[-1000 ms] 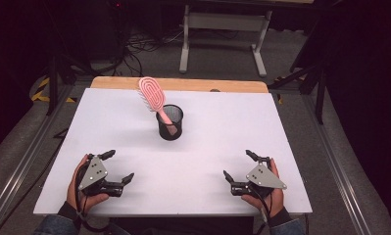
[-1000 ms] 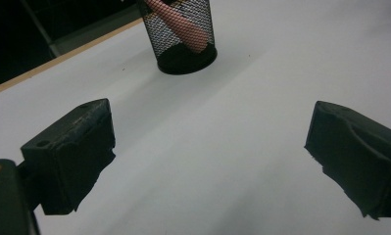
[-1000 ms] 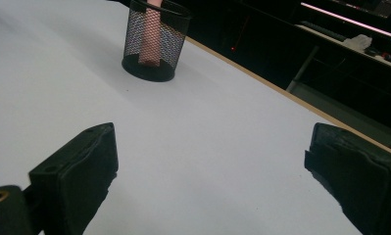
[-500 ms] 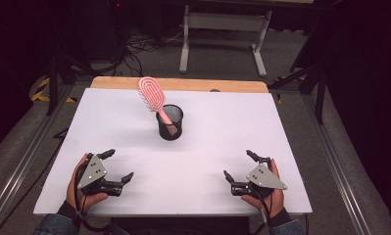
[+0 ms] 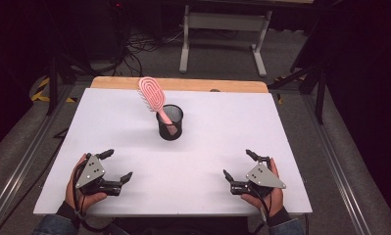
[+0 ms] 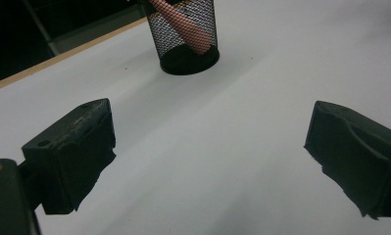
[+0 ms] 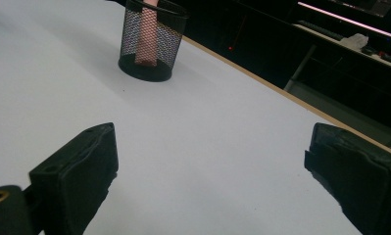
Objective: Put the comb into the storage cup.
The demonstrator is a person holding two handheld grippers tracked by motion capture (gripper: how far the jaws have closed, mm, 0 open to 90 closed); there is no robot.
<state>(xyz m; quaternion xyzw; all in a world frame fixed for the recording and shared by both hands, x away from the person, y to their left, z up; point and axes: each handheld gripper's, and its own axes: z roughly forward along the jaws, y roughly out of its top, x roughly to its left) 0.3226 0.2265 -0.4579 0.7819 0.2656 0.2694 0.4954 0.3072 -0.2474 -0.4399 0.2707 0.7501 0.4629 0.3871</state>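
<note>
Pink, the brush (image 5: 155, 99) stands handle-down in a black mesh cup (image 5: 169, 123) just above the middle of the high view, its oval head leaning toward the upper left over the rim. The cup rests on the white tabletop (image 5: 222, 127). The left gripper (image 5: 117, 166) sits in the lower left of that view, held in a hand (image 5: 80, 188), its fingers spread with nothing between them. The right gripper (image 5: 238, 164) sits in the lower right, fingers likewise spread and empty. Both lie well apart from the cup. In the left gripper view the cup (image 6: 185, 36) shows at the top centre; in the right gripper view it (image 7: 151, 41) shows in the upper left.
</note>
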